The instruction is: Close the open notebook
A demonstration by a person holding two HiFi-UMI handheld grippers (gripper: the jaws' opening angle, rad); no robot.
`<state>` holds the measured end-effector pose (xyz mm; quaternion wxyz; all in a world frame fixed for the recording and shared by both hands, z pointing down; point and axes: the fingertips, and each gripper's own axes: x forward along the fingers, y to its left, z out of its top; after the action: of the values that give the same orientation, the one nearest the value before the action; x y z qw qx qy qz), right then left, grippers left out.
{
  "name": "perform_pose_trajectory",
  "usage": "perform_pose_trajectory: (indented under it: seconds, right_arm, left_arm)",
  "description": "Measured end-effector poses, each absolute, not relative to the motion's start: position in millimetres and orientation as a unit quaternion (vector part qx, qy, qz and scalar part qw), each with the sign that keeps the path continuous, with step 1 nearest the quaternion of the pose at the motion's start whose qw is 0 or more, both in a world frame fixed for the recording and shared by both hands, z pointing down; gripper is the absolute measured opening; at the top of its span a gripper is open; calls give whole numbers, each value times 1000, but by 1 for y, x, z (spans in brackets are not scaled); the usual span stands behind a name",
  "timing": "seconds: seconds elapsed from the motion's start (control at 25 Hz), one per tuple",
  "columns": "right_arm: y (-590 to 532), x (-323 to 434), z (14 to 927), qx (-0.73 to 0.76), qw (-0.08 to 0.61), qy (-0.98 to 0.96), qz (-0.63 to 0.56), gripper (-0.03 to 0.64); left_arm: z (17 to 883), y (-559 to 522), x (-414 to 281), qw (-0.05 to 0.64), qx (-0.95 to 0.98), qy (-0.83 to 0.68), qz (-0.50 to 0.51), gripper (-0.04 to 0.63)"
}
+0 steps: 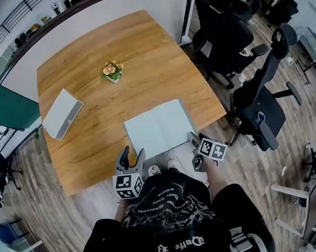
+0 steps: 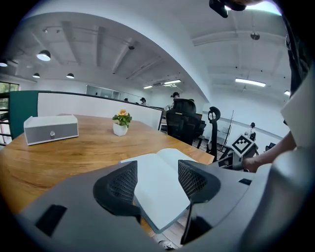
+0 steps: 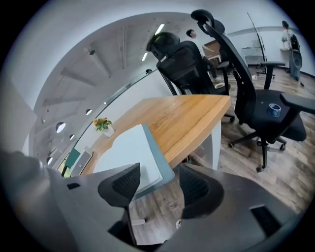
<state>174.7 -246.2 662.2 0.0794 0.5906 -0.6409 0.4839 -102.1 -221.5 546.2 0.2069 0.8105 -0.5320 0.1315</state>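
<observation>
Now looking at notebook [image 1: 159,127] spread open, pages up, at near edge of surface [image 1: 98,52], its near corner apparently overhanging. Pointing left gripper [image 2: 156,172] at that corner, fingers [image 2: 120,184] wide apart, gripping nothing. Aiming right gripper [image 3: 158,178] at notebook's right side from beyond that edge, fingers [image 3: 124,184] likewise spread, empty.

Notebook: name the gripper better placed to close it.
Probably left: the left gripper has the notebook's overhanging corner framed between its open jaws; the right gripper frames mostly floor, notebook off to one side.
</observation>
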Motion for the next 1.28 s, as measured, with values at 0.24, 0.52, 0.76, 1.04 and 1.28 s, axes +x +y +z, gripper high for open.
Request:
perform_pose_trajectory:
  seconds: [0.24, 0.52, 0.76, 1.04, 1.28]
  right_arm:
    - [-247, 173, 664, 590, 82, -640, 486, 194]
    - [-244, 174, 657, 594, 139, -662, 434, 91]
    - [-243, 175, 650, 600, 155, -669, 410, 43]
    - [-243, 179, 642, 605, 123, -677, 401, 12]
    - [-242, 179, 628, 602, 99, -687, 394, 12]
  left_arm:
    - [553, -220, -138, 218, 774, -581, 128, 281]
    - [556, -214, -136, 222, 765, -592, 124, 281]
    - [553, -214, -126, 224, 771, -585, 116, 281]
    - [552, -206, -123, 220, 769, -590, 112, 281]
    - [551, -201, -124, 221, 764, -597, 109, 281]
